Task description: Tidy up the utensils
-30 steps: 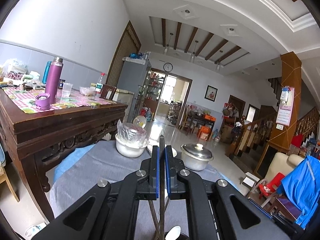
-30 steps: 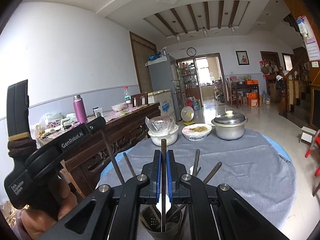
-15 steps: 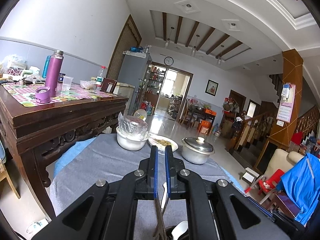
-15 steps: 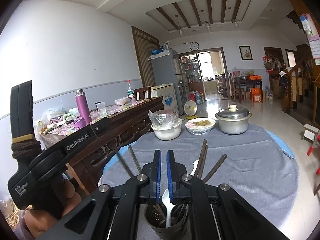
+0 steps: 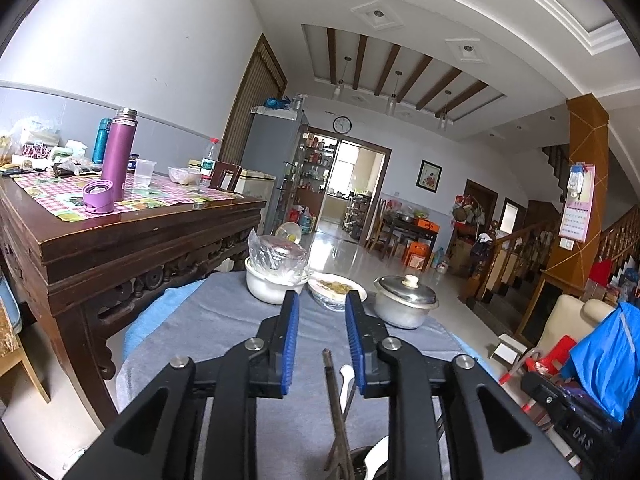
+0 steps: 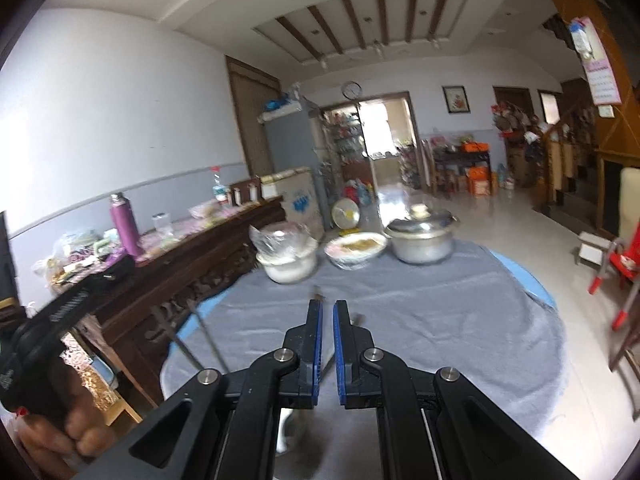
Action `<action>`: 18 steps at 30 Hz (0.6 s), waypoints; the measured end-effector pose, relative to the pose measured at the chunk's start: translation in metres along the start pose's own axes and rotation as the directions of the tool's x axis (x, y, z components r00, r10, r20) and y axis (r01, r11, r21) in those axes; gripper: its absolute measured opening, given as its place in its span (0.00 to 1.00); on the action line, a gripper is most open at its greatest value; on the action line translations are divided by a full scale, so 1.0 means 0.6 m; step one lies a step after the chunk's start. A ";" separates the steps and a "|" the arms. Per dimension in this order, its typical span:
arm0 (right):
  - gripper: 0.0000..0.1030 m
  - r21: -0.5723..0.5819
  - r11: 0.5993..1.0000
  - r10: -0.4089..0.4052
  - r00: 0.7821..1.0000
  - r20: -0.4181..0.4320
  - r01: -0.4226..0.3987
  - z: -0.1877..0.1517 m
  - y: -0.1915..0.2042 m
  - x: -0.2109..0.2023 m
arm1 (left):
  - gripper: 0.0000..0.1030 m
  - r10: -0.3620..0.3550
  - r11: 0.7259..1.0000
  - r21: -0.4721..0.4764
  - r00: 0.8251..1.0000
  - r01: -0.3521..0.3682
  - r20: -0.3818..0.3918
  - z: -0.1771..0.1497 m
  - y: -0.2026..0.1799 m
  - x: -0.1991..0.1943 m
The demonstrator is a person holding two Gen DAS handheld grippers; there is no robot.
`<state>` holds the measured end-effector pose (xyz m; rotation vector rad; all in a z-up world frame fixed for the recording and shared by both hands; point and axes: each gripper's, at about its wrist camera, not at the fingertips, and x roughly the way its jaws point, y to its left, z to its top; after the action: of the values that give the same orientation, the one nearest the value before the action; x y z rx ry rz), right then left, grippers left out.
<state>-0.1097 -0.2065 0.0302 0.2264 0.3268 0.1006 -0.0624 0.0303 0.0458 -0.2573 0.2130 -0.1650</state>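
Left gripper (image 5: 322, 332) jaws just opened, empty | chopstick (image 5: 332, 380) stood upright between, below | right gripper (image 6: 327, 322) jaws together, empty.

The tablecloth (image 5: 224, 328) is grey over a light blue cover. The flask (image 5: 117, 148) is purple on a pink checked mat (image 5: 160, 196). The pot (image 5: 404, 306) is silver, the bowl (image 5: 268, 290) white.

chopstick let go, both tongs empty

my left gripper (image 5: 322, 344) has just been opening, its blue pads now clear of the chopstick (image 5: 333, 392) it pinched; my right gripper (image 6: 325, 346), nearly closed, no longer holds its chopstick.
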 end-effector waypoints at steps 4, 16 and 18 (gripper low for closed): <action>0.07 0.035 0.999 0.021 0.995 -0.097 -0.017 -0.018 -0.025 0.020 | 0.26 0.004 1.000 0.001 1.000 -0.004 -0.030 -0.011 0.010 0.003; 0.12 0.161 0.973 0.210 0.926 -0.313 -0.166 -0.097 -0.032 0.104 | 0.51 0.026 0.999 0.033 0.986 -0.020 -0.167 -0.063 0.032 -0.002; 0.14 0.172 0.970 0.219 0.921 -0.321 -0.170 -0.104 -0.033 0.114 | 0.51 0.035 0.999 0.035 0.980 -0.029 -0.197 -0.075 0.040 -0.002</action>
<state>-0.0647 -0.2037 -0.0527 0.3833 0.6562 0.3170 -0.0708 0.0430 -0.0031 -0.2054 0.4108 -0.1620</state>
